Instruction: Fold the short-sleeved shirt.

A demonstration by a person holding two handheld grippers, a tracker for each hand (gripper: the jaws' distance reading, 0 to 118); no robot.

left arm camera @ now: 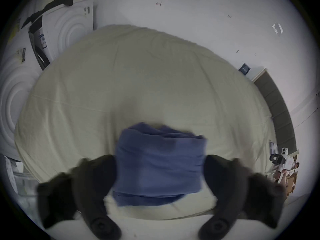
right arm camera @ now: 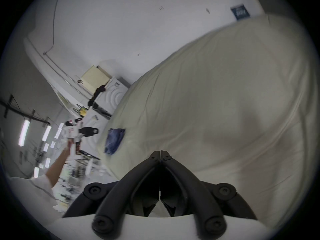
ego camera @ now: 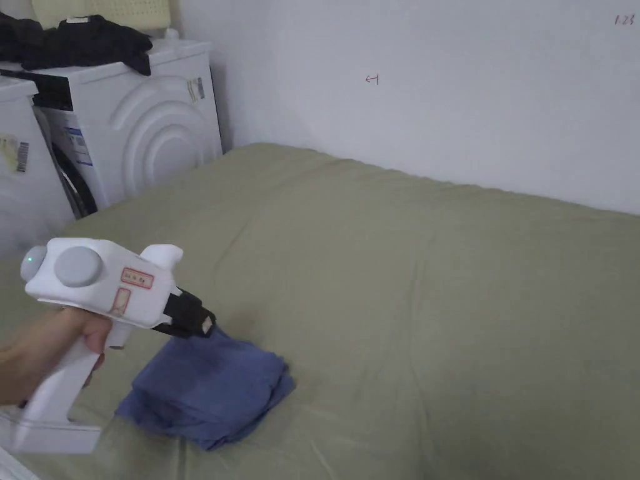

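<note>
Near the front-left edge of the olive bed sheet (ego camera: 406, 262) lies the blue shirt (ego camera: 209, 387), folded into a compact stack. L gripper (ego camera: 203, 325) hovers just above it w/ jaws spread wide, not touching cloth. R gripper (right arm camera: 160, 152) sits well apart over bare sheet, jaws pressed together, empty.

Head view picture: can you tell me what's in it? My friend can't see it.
A blue shirt, folded into a small bundle, lies on a bed with an olive-green sheet. A hand holds the white left gripper just above the shirt's near corner. White washing machines with dark clothes on top stand behind, by a white wall.
</note>
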